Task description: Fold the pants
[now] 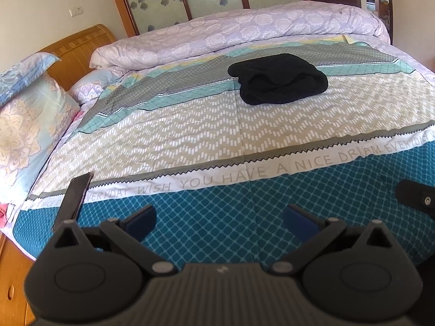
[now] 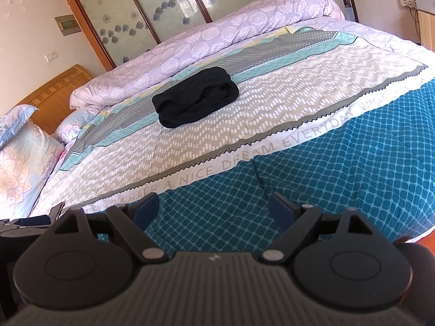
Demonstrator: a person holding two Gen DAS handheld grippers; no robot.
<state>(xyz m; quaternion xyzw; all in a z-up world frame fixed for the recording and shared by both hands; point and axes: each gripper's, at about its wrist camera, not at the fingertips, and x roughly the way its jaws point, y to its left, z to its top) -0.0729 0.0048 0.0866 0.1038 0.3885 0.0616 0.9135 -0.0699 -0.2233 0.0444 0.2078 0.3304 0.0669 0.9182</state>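
The black pants point(image 1: 277, 80) lie folded into a compact bundle on the patterned bedspread, toward the far middle of the bed; they also show in the right wrist view point(image 2: 195, 96). My left gripper point(image 1: 218, 221) is open and empty, held over the teal near edge of the bed, well short of the pants. My right gripper point(image 2: 214, 207) is open and empty too, over the same teal strip. Part of the right gripper point(image 1: 418, 197) shows at the right edge of the left wrist view.
The bedspread point(image 1: 190, 125) covers the bed. A rolled lilac quilt point(image 1: 244, 32) lies along the far side. Pillows point(image 1: 30, 108) and a wooden headboard point(image 1: 78, 51) are at the left. A dark flat phone-like object point(image 1: 74, 199) stands near the left edge.
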